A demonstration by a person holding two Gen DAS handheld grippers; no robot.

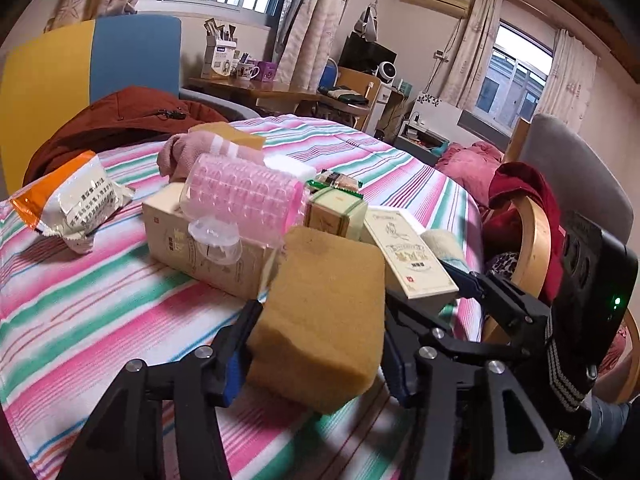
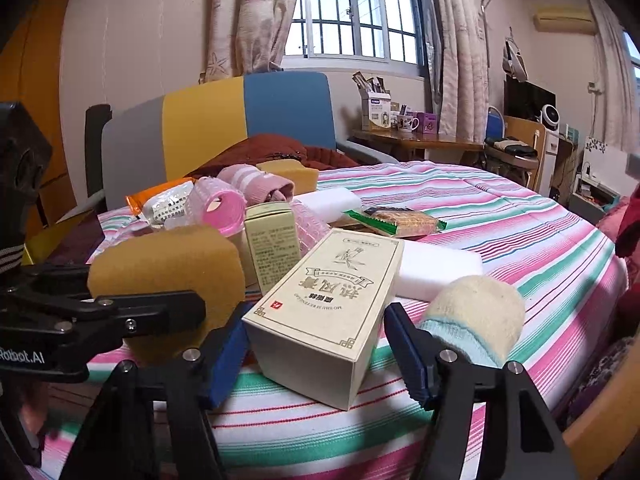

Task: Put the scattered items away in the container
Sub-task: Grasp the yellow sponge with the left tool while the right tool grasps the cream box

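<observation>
On the striped tablecloth (image 1: 80, 300), a foil snack bag (image 1: 76, 204) lies far left, then a pink ridged roller (image 1: 244, 196) atop a long beige box (image 1: 208, 248). The left gripper (image 1: 316, 344) is clamped on a brown sponge (image 1: 320, 320). Further right, the right gripper (image 2: 316, 344) has its fingers apart around a cream box (image 2: 332, 300), a rolled sock (image 2: 476, 316) beside it.
</observation>
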